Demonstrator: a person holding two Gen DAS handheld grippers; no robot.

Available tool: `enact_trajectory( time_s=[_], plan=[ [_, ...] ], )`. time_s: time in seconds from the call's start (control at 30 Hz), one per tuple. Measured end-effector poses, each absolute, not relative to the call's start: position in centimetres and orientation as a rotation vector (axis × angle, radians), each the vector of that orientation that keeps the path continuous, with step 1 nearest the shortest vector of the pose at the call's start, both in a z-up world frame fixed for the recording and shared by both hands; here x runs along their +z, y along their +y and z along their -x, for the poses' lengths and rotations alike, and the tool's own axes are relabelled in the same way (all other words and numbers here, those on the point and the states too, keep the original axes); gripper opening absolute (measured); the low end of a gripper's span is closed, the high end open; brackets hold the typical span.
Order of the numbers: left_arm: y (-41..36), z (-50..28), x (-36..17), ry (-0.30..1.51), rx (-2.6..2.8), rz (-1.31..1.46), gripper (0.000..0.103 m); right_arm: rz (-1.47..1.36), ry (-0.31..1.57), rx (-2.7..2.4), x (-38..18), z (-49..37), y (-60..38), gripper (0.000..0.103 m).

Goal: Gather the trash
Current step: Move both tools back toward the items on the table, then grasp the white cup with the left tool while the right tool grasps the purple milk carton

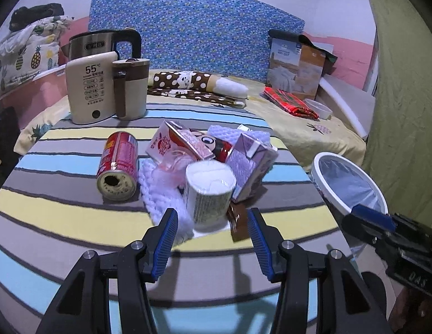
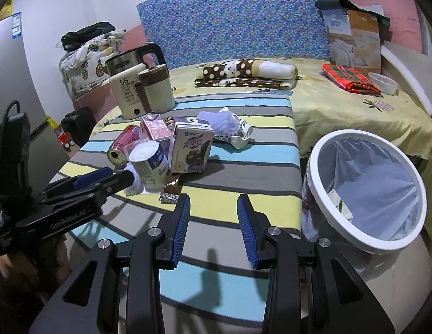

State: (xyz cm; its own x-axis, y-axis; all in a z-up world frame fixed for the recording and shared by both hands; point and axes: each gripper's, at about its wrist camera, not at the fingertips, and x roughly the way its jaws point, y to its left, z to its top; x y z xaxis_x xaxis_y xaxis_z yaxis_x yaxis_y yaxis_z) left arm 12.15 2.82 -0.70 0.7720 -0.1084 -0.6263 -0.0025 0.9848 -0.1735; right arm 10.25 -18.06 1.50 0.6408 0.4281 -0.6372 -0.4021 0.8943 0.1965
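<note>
A heap of trash lies on the striped table: a red can on its side, a white paper cup, a pink carton, a purple carton, white foam wrap and a brown wrapper. My left gripper is open, its jaws on either side of the cup's near end. My right gripper is open and empty above the table's front, beside the white bin. In the right wrist view the cup, the purple carton and a crumpled wrapper show.
A cream kettle base, a steel kettle and a brown-lidded mug stand at the table's far left. The lined bin stands off the table's right edge, with a scrap inside. A bed with blankets lies behind.
</note>
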Motion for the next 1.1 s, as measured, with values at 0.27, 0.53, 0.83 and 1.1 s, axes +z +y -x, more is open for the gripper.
enact_trajectory(
  time_s=[0.27, 0.53, 0.83, 1.1],
  plan=[
    [2.3, -15.5, -1.1, 0.697, -0.051, 0.184, 0.052, -0.060, 0.734, 0.483, 1.5, -11.5, -18.1, 0.061],
    [3.1, -16.9, -2.5, 0.728, -0.034, 0.209, 0.049, -0.084, 0.749, 0.514, 1.2, -13.4, -17.5, 0.061],
    [4.3, -15.6, -2.3, 0.711, -0.040, 0.215, 0.049, -0.134, 0.763, 0.591, 1.1, -15.9, -16.1, 0.062],
    [5.0, -15.0, -2.2, 0.704, -0.060, 0.225, 0.049, -0.106, 0.780, 0.643, 0.6, -17.3, -13.9, 0.062]
  ],
)
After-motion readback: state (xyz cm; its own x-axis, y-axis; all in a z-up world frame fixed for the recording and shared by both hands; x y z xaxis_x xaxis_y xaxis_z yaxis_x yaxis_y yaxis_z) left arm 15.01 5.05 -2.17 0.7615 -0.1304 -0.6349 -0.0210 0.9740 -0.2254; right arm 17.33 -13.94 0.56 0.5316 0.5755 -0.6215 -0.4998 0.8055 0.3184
